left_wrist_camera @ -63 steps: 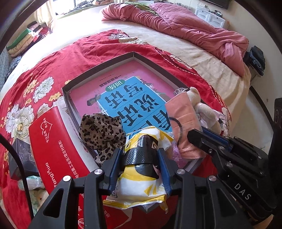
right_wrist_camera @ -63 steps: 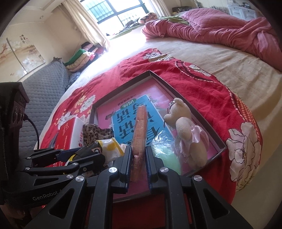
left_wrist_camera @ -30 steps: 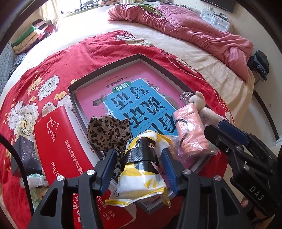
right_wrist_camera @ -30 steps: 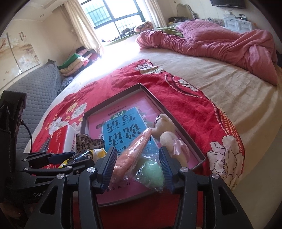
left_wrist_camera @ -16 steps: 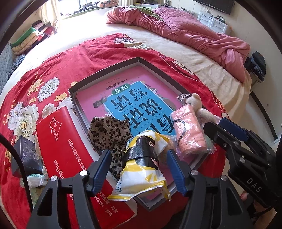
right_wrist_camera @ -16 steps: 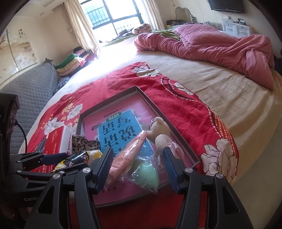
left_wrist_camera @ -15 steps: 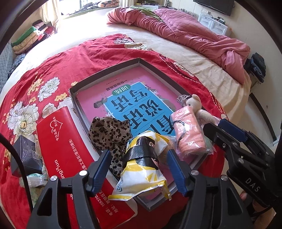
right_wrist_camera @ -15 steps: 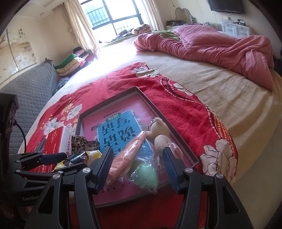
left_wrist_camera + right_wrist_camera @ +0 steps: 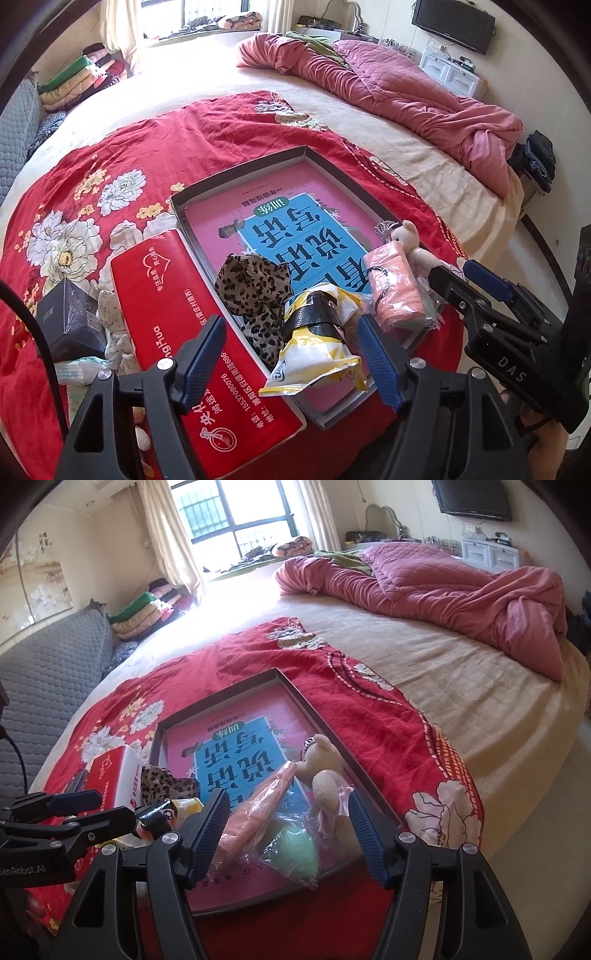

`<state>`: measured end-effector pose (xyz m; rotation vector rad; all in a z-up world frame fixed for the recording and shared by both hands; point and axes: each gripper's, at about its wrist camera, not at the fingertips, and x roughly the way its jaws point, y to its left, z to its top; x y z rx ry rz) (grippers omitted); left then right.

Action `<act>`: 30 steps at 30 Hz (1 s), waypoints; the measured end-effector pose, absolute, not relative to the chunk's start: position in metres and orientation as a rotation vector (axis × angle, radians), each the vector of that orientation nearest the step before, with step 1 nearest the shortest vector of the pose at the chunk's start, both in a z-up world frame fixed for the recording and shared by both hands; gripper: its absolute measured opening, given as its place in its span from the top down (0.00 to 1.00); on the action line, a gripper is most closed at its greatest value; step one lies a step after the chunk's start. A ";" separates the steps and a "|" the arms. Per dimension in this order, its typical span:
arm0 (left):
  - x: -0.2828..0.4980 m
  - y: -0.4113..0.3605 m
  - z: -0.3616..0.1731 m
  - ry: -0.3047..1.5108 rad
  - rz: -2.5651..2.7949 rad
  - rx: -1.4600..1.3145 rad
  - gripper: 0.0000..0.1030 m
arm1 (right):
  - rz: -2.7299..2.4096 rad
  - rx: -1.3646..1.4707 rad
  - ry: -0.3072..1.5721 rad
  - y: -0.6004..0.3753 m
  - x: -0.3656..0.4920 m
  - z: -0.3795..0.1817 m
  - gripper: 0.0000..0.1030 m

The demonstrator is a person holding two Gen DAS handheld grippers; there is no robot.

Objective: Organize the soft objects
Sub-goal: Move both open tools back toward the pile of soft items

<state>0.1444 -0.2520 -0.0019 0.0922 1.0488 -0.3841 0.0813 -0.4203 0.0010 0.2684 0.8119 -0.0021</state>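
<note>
Soft things lie in a flat gray box (image 9: pixel 236 173) on the bed, and every place here is told from that box. Over its near edge, the left gripper (image 9: pixel 295 354) has its blue fingers (image 9: pixel 203 350) spread wide; they have just been opening, and they touch nothing. Between them, but free, a yellow and white bag (image 9: pixel 314 347) with a black band rests in the box's near corner. Beside it, the right gripper (image 9: pixel 288 834) hangs over the same near edge, its jaws wide too and just opened, holding nothing. A pink rolled cloth (image 9: pixel 258 805) lies in the box between those fingers, and next to it sits a green soft thing (image 9: pixel 297 853) in a clear wrapper. A small cream teddy bear (image 9: pixel 325 771) lies against the box's right wall. A leopard-spotted cloth (image 9: pixel 255 288) is bunched up in the box by its left wall. The floor of the box shows a pink and blue cover (image 9: pixel 295 229) with big letters. Just outside the left wall is a long red pack (image 9: pixel 177 321), touching the box. Past that pack stands a little black box (image 9: pixel 70 317). The gray box sits on a red flowered blanket (image 9: pixel 110 162). Far behind it, a pink quilt (image 9: pixel 406 92) is heaped on the bed.
</note>
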 end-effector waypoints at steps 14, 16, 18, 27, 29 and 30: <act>0.124 -0.238 0.016 0.989 -0.379 0.094 0.24 | -0.046 0.190 0.755 -0.411 0.065 0.026 0.31; 0.121 -0.233 0.018 0.984 -0.375 0.089 0.23 | -0.048 0.177 0.742 -0.409 0.062 0.031 0.30; 0.119 -0.229 0.020 0.983 -0.372 0.084 0.22 | -0.053 0.165 0.732 -0.405 0.059 0.035 0.27; 0.105 -0.211 0.025 0.964 -0.357 0.078 0.21 | -0.013 0.147 0.675 -0.387 0.046 0.055 0.25; 0.101 -0.207 0.025 0.960 -0.356 0.080 0.21 | 0.011 0.197 0.659 -0.386 0.042 0.058 0.24; 0.100 -0.205 0.025 0.959 -0.354 0.079 0.21 | 0.022 0.211 0.658 -0.384 0.041 0.060 0.24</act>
